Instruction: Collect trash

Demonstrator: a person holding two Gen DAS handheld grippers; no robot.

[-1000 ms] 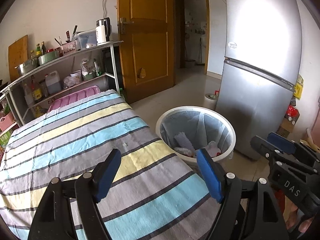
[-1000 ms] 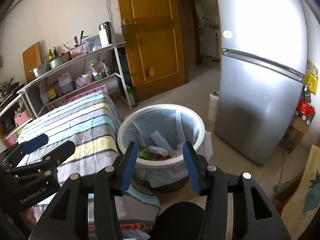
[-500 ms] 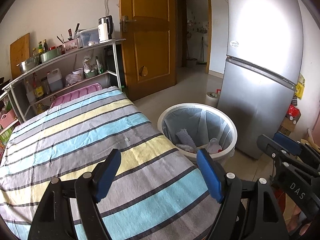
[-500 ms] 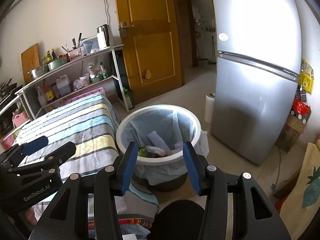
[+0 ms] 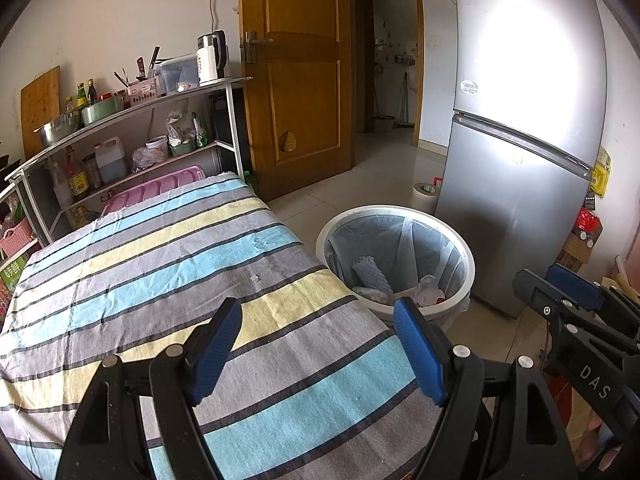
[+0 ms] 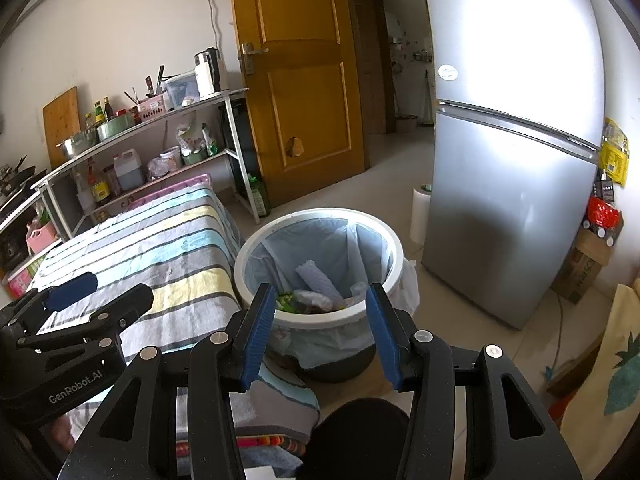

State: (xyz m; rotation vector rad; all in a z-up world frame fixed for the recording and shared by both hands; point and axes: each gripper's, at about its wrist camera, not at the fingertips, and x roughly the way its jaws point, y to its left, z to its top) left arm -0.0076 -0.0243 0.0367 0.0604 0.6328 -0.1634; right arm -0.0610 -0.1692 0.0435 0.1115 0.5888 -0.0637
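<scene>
trash point(image 6: 316, 294) in bin point(image 6: 320, 322); both tongs empty.

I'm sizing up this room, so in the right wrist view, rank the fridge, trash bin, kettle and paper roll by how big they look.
1. Fridge, by far the largest.
2. Trash bin.
3. Paper roll and kettle: these look alike, and the kettle stands farther away, so no ranking between them.

A tall silver fridge point(image 5: 520, 160) is washed out by glare, a brown wooden door point(image 5: 296, 80) is set beside cluttered metal shelving point(image 5: 132, 140), pale tiled floor point(image 5: 360, 184) throughout.
</scene>
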